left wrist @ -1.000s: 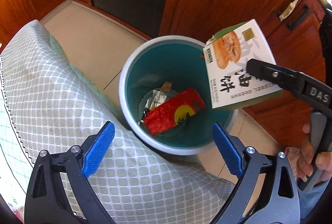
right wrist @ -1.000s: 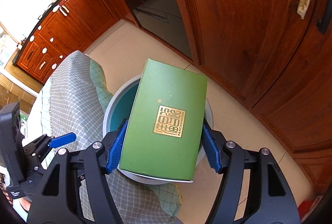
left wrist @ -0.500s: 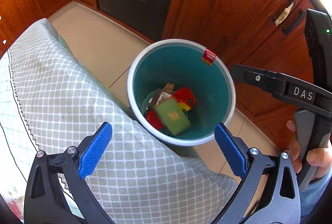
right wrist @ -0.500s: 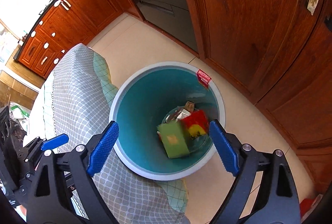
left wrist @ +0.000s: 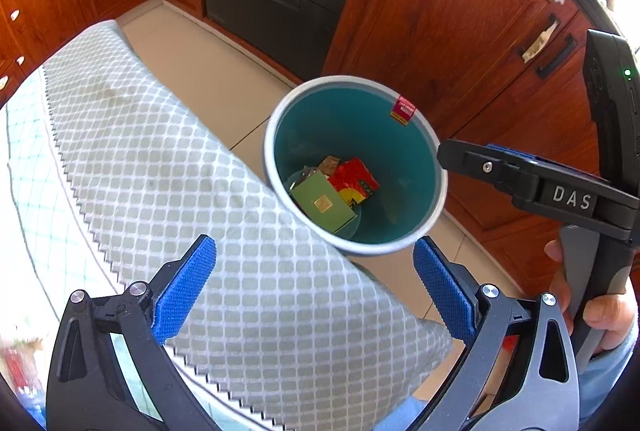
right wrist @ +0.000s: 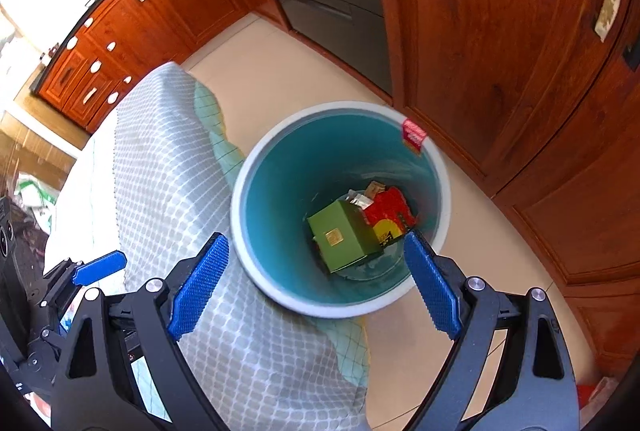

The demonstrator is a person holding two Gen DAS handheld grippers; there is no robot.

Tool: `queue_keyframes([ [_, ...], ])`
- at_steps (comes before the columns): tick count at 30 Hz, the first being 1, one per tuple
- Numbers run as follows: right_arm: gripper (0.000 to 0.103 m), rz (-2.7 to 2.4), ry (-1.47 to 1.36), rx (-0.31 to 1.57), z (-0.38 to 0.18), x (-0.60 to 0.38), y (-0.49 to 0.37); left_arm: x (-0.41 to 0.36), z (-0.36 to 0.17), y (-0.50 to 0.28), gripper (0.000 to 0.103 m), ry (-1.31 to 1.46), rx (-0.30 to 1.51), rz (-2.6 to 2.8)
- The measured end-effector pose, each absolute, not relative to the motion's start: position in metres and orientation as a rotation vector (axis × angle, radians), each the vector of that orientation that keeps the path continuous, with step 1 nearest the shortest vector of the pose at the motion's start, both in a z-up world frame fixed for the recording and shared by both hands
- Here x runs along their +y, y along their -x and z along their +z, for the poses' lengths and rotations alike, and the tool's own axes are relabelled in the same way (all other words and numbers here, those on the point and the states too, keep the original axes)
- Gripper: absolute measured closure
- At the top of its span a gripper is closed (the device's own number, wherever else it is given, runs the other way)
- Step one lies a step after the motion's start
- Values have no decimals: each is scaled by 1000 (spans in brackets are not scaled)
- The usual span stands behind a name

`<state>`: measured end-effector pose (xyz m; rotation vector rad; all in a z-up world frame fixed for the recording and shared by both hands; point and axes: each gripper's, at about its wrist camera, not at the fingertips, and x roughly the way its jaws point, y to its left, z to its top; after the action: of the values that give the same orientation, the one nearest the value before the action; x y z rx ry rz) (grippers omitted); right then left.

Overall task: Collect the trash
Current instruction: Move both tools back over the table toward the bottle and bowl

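The left gripper (left wrist: 312, 283) hangs over the cloth-covered bench (left wrist: 168, 167), jaws wide and empty. The right gripper (right wrist: 316, 283), jaws just opened wide with nothing between them, is nearer the bin (right wrist: 240, 199) below, where the green box (right wrist: 344, 235) lies tilted beside a red packet (right wrist: 390, 211).

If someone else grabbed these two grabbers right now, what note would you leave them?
Left gripper: open, empty, above the grey checked cloth.
Right gripper: open and empty over the round teal bin; its jaws have just been opening.
Done: the green cardboard box lies in the bin's bottom beside a red wrapper.
Left: no more trash is clearly visible here; look around.
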<state>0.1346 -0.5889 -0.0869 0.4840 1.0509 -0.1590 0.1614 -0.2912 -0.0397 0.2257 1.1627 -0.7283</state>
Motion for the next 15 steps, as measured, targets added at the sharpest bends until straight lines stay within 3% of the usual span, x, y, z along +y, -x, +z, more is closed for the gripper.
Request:
queue_keyframes([
  [15, 18, 20, -394, 1082, -69, -479, -114, -153, -14, -110, 4, -147, 1119, -579],
])
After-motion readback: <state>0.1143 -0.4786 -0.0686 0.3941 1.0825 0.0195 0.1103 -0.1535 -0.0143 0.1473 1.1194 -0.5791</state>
